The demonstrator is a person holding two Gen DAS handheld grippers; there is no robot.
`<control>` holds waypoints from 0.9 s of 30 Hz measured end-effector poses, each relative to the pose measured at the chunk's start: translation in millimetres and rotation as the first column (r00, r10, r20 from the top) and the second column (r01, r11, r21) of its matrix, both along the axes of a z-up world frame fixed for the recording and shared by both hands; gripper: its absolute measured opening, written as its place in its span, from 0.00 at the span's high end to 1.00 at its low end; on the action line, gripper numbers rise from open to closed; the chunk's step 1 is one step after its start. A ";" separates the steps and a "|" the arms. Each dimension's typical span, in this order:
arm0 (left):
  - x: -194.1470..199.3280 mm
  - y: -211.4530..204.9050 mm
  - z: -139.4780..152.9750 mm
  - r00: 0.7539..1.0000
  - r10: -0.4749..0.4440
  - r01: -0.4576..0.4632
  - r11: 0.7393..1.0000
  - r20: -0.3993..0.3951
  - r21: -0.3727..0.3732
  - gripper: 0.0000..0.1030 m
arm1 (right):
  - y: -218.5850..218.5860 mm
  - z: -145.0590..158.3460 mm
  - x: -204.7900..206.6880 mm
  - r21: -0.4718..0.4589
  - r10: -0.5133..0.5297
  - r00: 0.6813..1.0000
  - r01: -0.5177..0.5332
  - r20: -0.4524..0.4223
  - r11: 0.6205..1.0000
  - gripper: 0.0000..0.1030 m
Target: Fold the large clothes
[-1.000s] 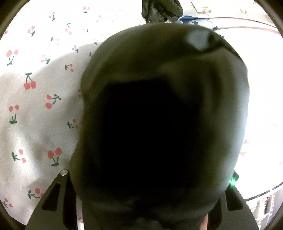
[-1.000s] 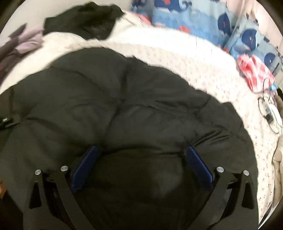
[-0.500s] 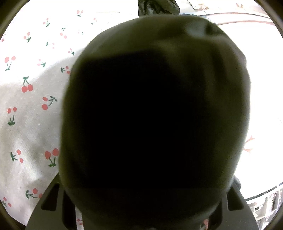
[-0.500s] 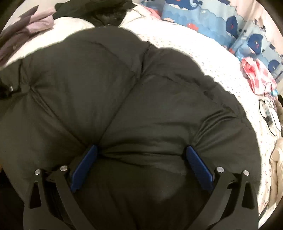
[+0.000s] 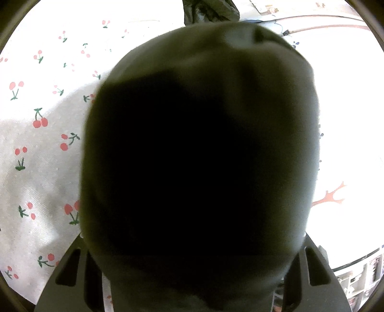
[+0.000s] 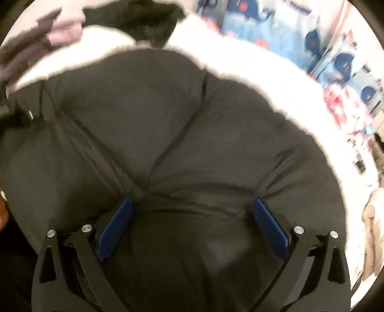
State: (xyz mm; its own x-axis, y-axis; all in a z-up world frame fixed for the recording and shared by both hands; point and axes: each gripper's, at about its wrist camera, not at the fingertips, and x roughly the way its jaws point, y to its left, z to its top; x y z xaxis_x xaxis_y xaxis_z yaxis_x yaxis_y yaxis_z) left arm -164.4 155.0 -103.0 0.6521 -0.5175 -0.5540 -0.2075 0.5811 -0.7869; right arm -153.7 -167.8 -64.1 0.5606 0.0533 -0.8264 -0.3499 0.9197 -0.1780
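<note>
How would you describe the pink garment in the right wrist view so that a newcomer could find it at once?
Start at the black puffer jacket that fills the bed, then look past its far edge to the upper left. The pink garment lies there beside a black garment; it is the only pale pink piece among dark clothes.

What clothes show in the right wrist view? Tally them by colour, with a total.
Black: 2, the puffer jacket and a dark heap
Pink-mauve: 1, a garment
Red-and-white: 1, a blurred cloth
Total: 4
</note>
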 end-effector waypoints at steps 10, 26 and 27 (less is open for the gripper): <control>-33.0 -61.6 69.5 0.974 -0.083 0.000 0.929 0.210 0.370 0.51 | -4.5 -19.2 8.8 0.023 0.009 1.000 -0.008 -0.019 1.000 0.06; -40.4 -273.6 170.0 0.850 -0.474 0.148 0.635 0.231 0.759 0.51 | -117.6 41.0 -19.0 0.242 -0.011 0.997 -0.006 0.071 0.970 0.06; -40.6 -287.3 167.1 0.841 -0.494 0.166 0.621 0.218 0.766 0.51 | -133.5 46.1 -23.5 0.245 -0.038 0.996 0.017 0.082 0.969 0.06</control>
State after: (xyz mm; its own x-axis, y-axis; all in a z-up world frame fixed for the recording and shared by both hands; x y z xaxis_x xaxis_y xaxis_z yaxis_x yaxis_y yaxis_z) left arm -205.0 -132.3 64.1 0.7477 -0.3063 -0.5892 0.3266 0.9421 -0.0754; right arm -177.2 -301.2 -18.0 0.6322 0.2311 -0.7395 -0.3172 0.9480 0.0251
